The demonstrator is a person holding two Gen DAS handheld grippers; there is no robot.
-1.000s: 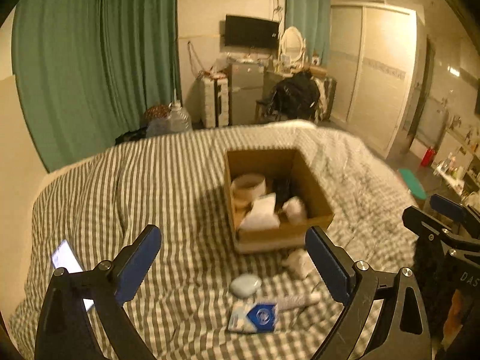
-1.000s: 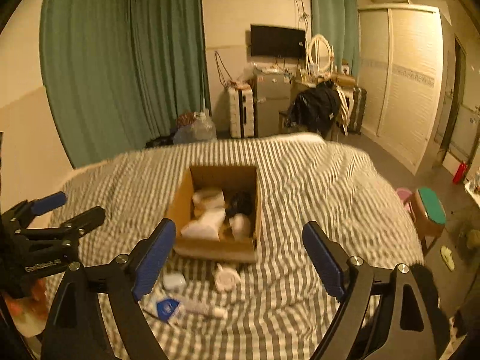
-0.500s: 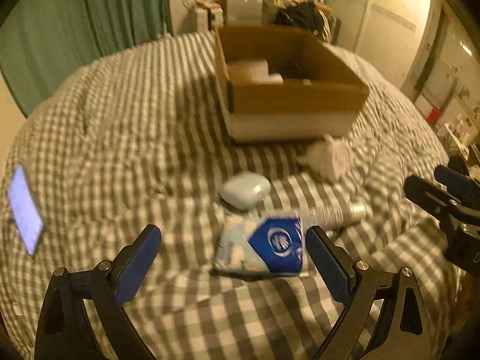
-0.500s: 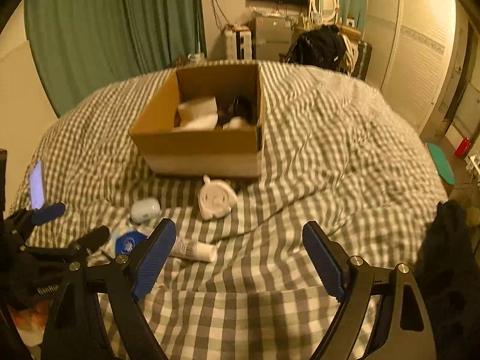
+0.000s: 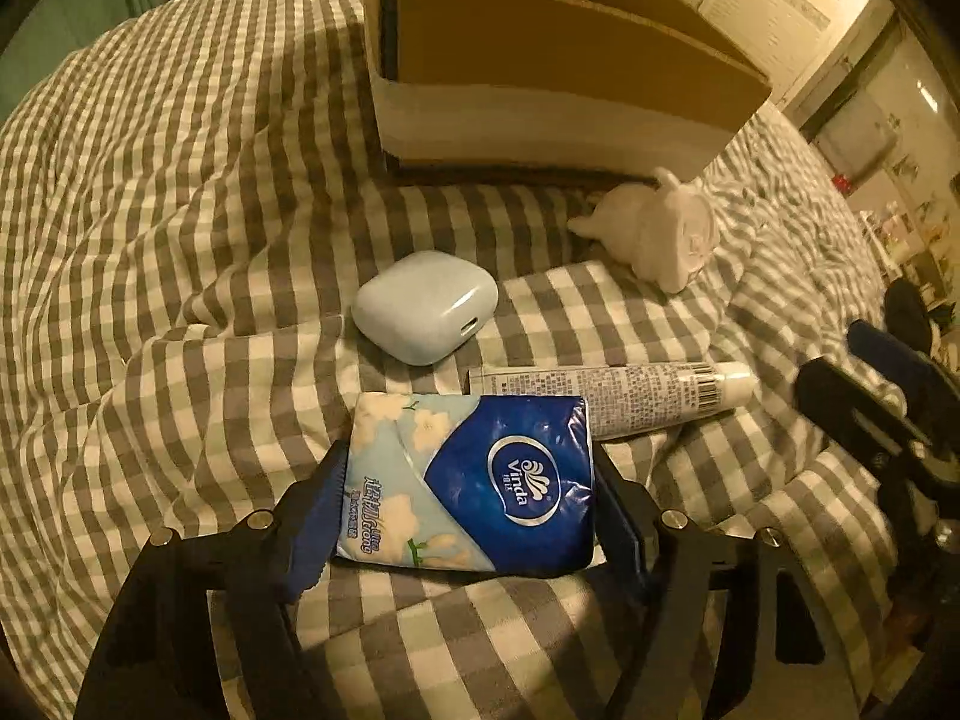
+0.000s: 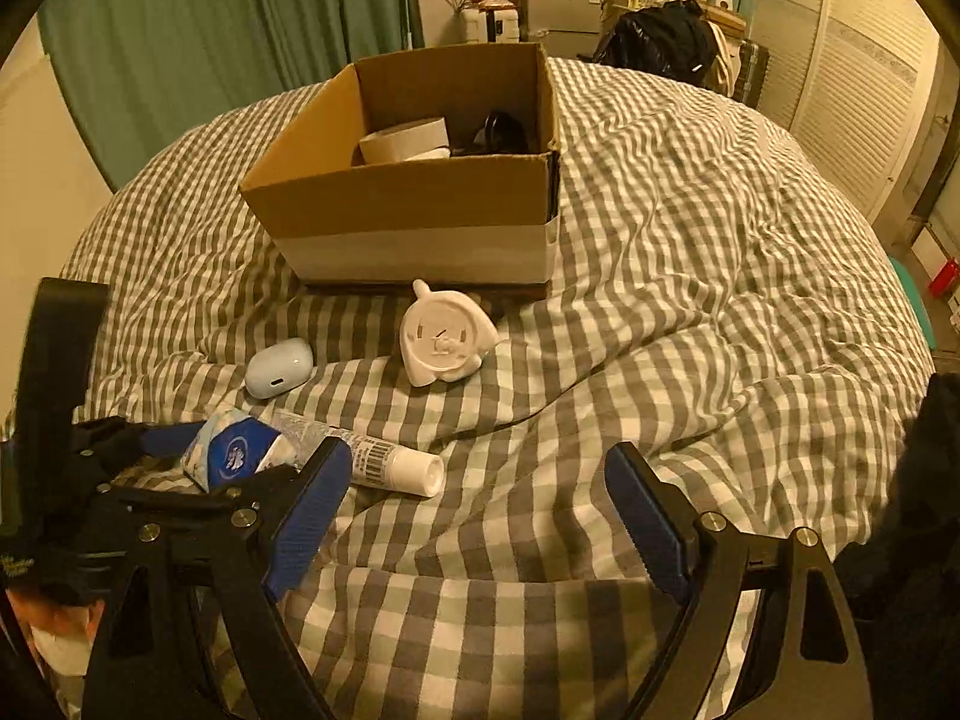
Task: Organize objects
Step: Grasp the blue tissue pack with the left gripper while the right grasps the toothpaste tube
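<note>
On the checked bed (image 5: 180, 192), lying in front of the cardboard box (image 5: 540, 60): an earbud case (image 5: 426, 315), a white tube (image 5: 612, 387) and a small white figurine (image 5: 660, 234). Nearest, sitting clamped on both sides between the pads of the left hand-held gripper (image 5: 468, 504), a blue tissue pack (image 5: 474, 480). Hovering spread wide with nothing between its fingers, the right hand-held gripper (image 6: 480, 516).

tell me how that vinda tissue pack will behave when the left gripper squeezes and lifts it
The Vinda tissue pack looks soft: its plastic wrap is creased, so it will probably compress between the left gripper fingers rather than resist. It is likely light. The glossy film may slip slightly. The white tube touching its corner might shift.
</note>
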